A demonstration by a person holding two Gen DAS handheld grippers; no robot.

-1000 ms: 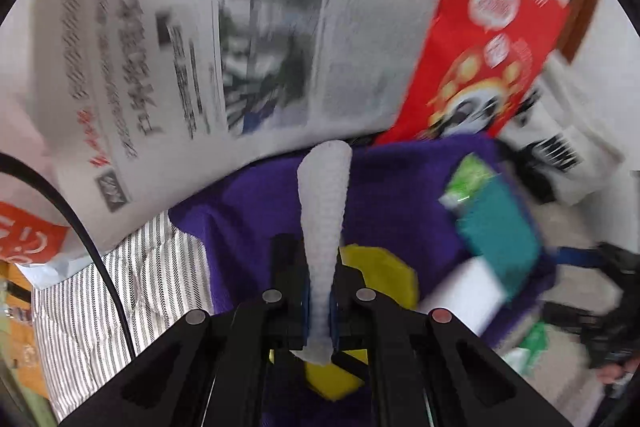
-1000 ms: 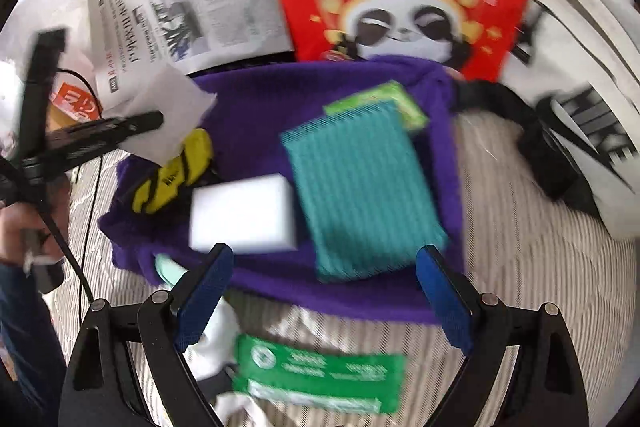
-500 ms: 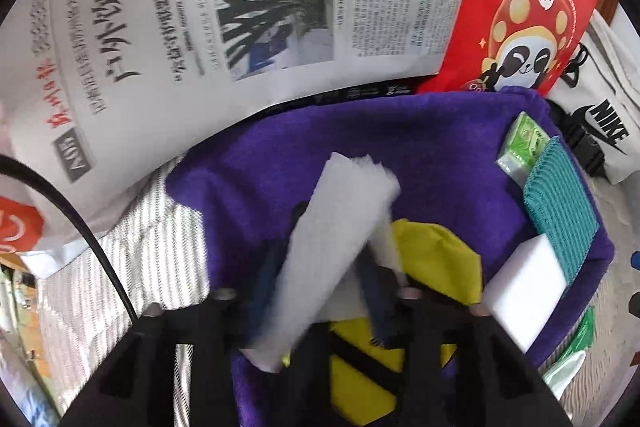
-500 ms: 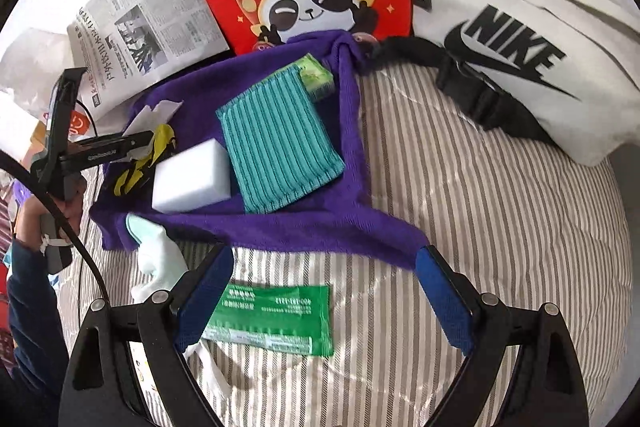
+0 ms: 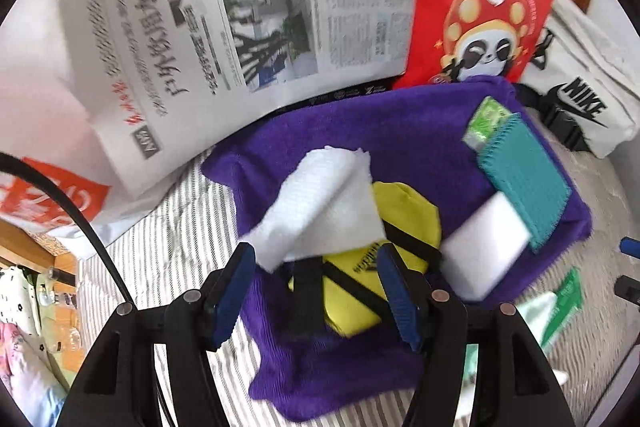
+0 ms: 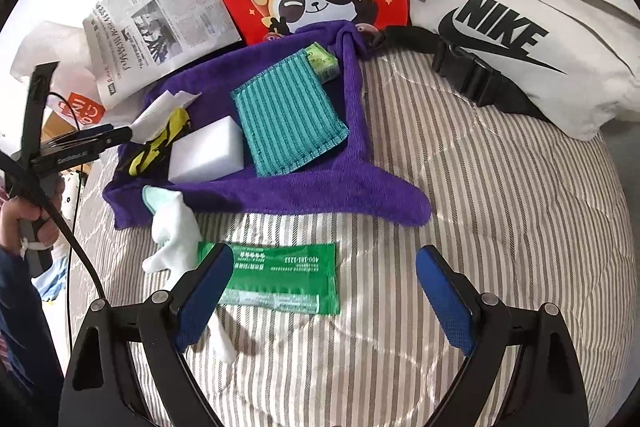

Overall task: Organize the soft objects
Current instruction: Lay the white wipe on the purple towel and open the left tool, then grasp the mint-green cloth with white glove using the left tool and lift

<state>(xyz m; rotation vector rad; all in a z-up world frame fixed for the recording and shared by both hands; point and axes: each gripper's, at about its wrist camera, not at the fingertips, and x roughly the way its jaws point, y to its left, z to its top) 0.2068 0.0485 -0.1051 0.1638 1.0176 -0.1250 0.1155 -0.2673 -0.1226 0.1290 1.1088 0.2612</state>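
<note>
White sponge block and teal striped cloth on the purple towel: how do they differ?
The white sponge block is thick, plain and box-shaped; the teal striped cloth is flat, ribbed and stitched at its edge. The cloth covers more of the purple towel than the block, and it overlaps a small green packet; the block lies beside a yellow item. Both rest on the towel.

Fuzzy purple cloth [image 6: 280, 187], ribbed teal cloth [image 6: 286, 119], glossy green packet [image 6: 280, 277].
</note>
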